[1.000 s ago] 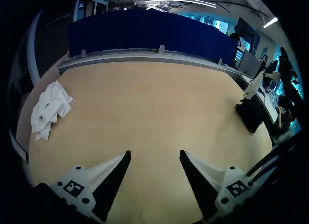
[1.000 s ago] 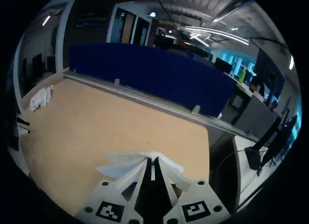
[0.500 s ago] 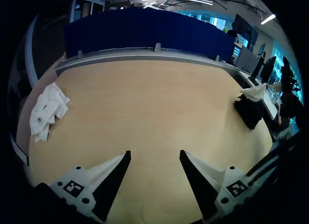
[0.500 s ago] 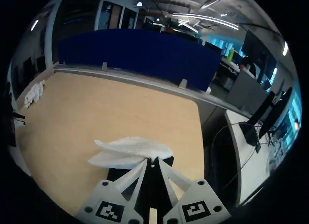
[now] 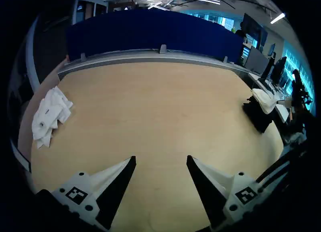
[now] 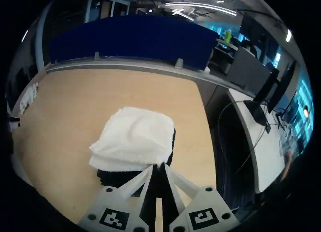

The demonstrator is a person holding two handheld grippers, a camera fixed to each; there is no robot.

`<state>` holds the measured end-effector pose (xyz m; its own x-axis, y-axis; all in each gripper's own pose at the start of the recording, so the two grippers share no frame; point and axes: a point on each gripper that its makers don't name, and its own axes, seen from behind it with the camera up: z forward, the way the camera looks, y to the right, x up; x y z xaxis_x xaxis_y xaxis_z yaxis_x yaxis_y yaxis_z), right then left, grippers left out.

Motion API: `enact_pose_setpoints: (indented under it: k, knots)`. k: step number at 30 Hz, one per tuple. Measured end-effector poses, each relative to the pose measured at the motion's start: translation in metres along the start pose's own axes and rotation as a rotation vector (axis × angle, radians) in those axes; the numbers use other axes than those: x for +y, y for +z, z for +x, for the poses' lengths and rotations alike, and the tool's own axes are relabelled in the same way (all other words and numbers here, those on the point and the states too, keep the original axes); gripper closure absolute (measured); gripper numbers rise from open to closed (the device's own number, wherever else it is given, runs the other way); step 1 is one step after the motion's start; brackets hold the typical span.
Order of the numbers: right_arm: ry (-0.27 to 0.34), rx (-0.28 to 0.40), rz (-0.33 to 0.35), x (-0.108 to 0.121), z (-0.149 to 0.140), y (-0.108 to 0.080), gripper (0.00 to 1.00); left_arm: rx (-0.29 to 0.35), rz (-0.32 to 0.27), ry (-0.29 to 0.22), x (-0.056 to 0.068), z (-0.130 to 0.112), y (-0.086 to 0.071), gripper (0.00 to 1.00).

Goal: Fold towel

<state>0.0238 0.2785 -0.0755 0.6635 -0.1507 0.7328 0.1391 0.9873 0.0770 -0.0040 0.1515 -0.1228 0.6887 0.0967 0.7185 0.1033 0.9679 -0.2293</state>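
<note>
A folded white towel (image 6: 134, 138) lies on top of a black stack (image 6: 114, 178) near the right end of the wooden table (image 6: 80, 99). My right gripper (image 6: 159, 168) is shut, its fingertips pinching the towel's near edge. In the left gripper view the same towel (image 5: 265, 100) sits on the black stack (image 5: 257, 116) at the far right, with the right gripper (image 5: 285, 103) just behind it. My left gripper (image 5: 160, 158) hovers open over bare table, nothing between its fingers.
A crumpled heap of white towels (image 5: 50, 113) lies at the table's left end, also seen far off as the heap (image 6: 27, 97). A blue partition (image 5: 152, 31) runs along the back edge. Desks with monitors (image 6: 265, 99) stand beyond the right end.
The right gripper has brought the towel down from a tilted, lifted pose until it lies flat on the black stack. The left gripper has stayed still and open.
</note>
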Motion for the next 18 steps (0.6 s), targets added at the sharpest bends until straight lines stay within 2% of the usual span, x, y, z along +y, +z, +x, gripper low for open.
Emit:
enact_pose_setpoints:
  k: [9,18]
  knots:
    - [0.109,-0.048,-0.043,0.006,-0.042,0.017,0.95,-0.002,0.009,0.012,-0.002,-0.001,-0.002,0.06]
    - [0.174,-0.091,-0.08,0.007,-0.071,0.033,0.95,-0.002,0.021,0.019,-0.005,0.002,-0.003,0.06]
